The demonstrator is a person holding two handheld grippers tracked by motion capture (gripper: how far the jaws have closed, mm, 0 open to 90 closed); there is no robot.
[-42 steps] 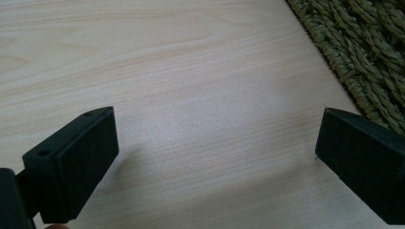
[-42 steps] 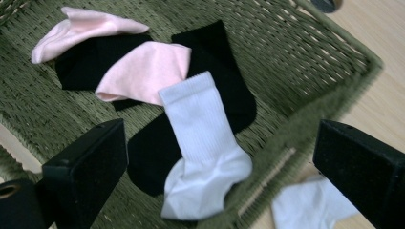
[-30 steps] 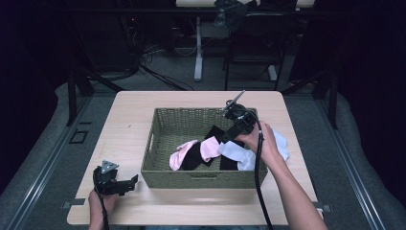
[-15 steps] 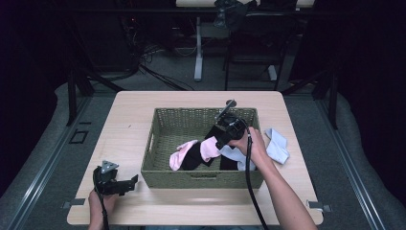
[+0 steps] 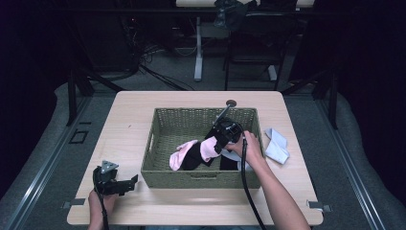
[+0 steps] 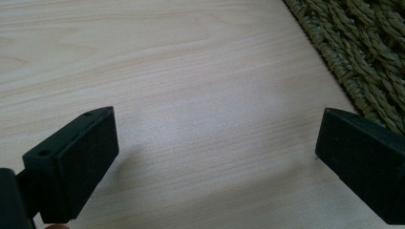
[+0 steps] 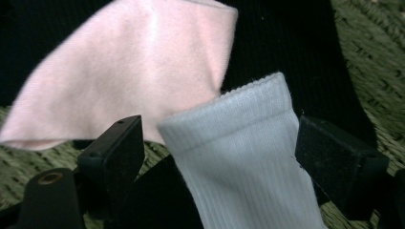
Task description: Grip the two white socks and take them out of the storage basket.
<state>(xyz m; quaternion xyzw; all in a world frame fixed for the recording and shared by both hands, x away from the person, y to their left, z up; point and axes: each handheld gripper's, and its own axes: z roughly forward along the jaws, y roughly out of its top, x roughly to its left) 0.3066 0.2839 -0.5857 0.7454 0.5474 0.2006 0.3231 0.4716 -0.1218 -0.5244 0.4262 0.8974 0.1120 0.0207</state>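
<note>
Right gripper view: jaws astride white sock point(image 7: 248, 157)

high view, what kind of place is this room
Probably a lab or studio set up for recording, not a home. A light wooden table stands alone on grey carpet in a dark room, with loose black cables and metal stands behind it, and an olive woven basket of socks staged on it.

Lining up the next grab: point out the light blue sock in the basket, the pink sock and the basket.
light blue sock point(image 7: 248, 157), right gripper view, ribbed cuff between the jaws.
pink sock point(image 7: 138, 76), right gripper view, middle of the fabric.
basket point(image 5: 201, 178), high view, near woven wall.
</note>
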